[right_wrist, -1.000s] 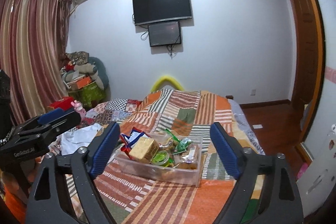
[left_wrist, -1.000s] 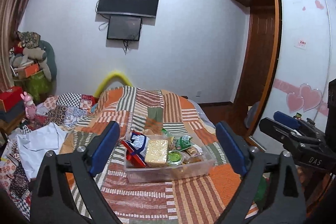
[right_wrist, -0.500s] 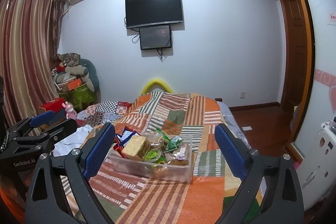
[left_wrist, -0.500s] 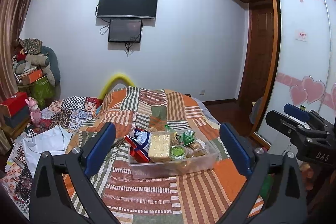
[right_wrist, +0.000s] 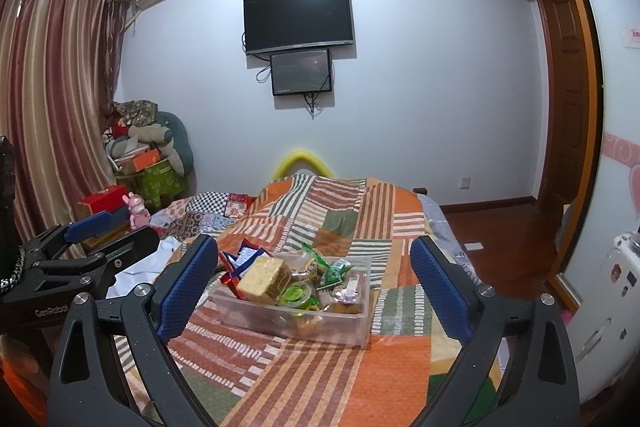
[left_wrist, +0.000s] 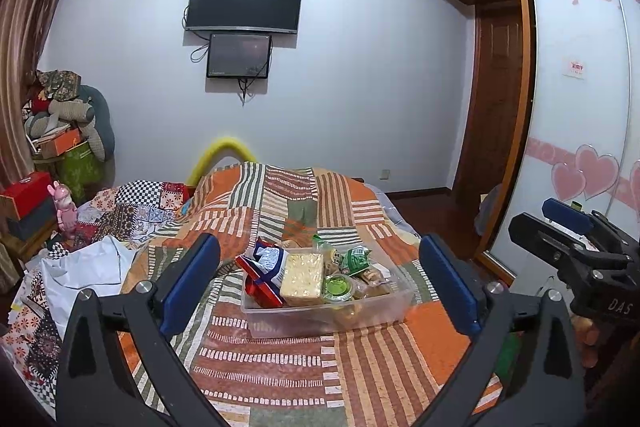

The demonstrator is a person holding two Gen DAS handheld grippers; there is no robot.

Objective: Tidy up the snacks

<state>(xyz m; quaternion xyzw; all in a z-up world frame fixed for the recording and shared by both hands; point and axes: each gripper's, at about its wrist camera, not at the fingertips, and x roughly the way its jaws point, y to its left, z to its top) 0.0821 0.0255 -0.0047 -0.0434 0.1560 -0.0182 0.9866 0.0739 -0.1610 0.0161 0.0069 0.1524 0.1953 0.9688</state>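
Snacks (left_wrist: 316, 273) are sitting heaped in the clear tub (left_wrist: 360, 317) at lower centre, both grippers' fingers (left_wrist: 192, 281) hanging spread and empty, seemingly sizing it up.

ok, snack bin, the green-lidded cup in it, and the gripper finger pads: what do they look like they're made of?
Snack bin: clear rigid plastic, slightly frosted; the contents and the quilt stripes show through its walls.
Green-lidded cup: likely thin clear plastic with a glossy printed film seal; it catches the light.
Finger pads: blue, matte, with a fine grid texture; looks like rubber or soft moulded plastic, can't tell which.
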